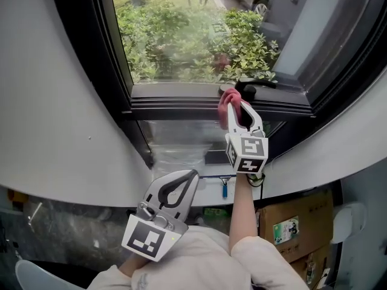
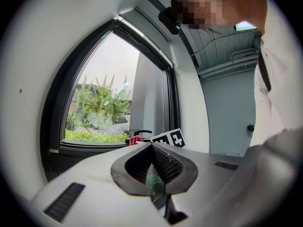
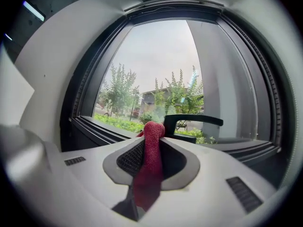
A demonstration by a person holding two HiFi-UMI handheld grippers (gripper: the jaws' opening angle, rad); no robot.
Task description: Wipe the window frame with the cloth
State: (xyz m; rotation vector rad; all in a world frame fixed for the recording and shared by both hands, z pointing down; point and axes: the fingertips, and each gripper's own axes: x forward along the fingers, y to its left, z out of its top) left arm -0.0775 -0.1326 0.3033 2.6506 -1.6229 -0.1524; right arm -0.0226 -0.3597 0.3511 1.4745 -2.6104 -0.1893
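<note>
My right gripper (image 1: 237, 99) is shut on a red cloth (image 1: 228, 103), held up at the lower rail of the dark window frame (image 1: 175, 98). In the right gripper view the cloth (image 3: 151, 150) runs between the jaws and its bunched end sits just in front of the black window handle (image 3: 191, 120). The same handle (image 1: 253, 87) lies right beside the cloth's tip in the head view. My left gripper (image 1: 188, 175) hangs low near my body, shut with nothing in it, well below the frame. From the left gripper view the cloth (image 2: 136, 139) shows far off at the sill.
A curved white wall (image 1: 60, 125) surrounds the window recess. Green shrubs (image 1: 181, 41) and a parked car show through the glass. Below lie a cardboard box (image 1: 296, 225) at the right and a small squeegee (image 1: 224, 186) on a lower ledge.
</note>
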